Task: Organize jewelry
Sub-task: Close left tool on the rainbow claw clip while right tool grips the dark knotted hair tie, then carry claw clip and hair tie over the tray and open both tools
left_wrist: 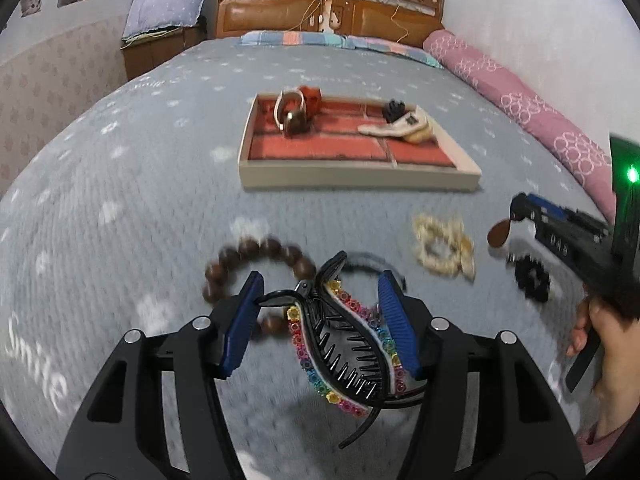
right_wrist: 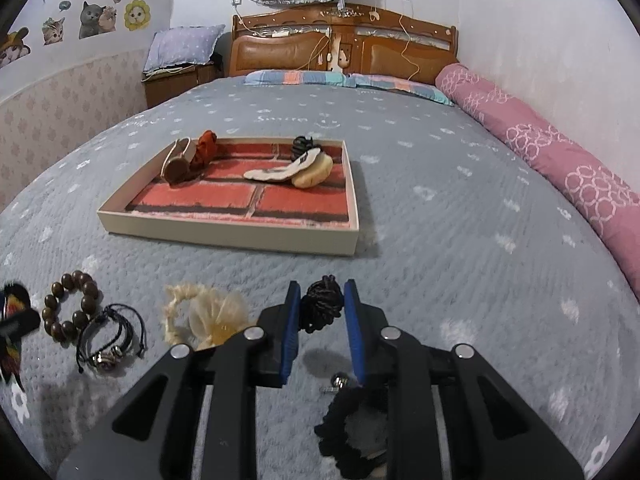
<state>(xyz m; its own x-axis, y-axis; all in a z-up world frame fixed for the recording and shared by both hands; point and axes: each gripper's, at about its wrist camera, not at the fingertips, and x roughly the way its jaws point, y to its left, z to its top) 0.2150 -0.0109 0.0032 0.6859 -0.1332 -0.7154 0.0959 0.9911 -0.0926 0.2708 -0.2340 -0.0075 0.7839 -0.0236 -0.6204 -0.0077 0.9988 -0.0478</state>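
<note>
Black claw clip (left_wrist: 344, 344) between jaws

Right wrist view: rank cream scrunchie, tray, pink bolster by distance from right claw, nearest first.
From the right claw:
1. Cream scrunchie, just left of it on the bedspread.
2. Tray, ahead, mid-bed.
3. Pink bolster, far right along the wall.
</note>
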